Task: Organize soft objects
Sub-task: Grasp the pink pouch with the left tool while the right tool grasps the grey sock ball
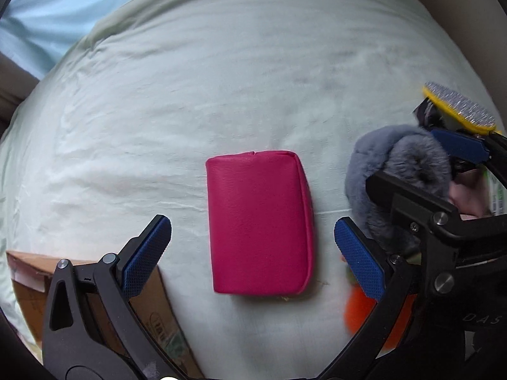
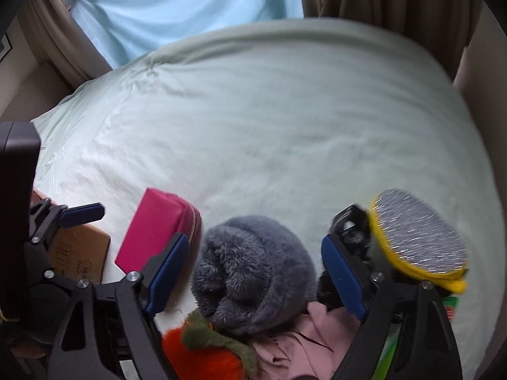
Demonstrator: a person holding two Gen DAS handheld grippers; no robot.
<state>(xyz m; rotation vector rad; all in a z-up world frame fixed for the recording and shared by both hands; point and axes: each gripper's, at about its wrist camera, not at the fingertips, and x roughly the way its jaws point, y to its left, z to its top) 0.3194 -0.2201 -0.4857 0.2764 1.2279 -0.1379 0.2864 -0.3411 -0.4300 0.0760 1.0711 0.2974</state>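
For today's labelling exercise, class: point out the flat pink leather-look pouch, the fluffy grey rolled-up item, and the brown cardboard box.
Flat pink leather-look pouch (image 1: 258,224): left wrist view, centre of top face.
Fluffy grey rolled-up item (image 2: 250,269): right wrist view, middle of fur.
Brown cardboard box (image 2: 79,250): right wrist view, top flap.

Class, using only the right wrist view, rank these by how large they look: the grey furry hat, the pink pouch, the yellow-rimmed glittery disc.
1. Grey furry hat, largest, though nearest the camera.
2 and 3. Pink pouch and yellow-rimmed glittery disc look alike; the pouch is partly hidden, so no ranking.

Both grippers are black frames with silver screws and blue textured fingers (image 1: 145,255).
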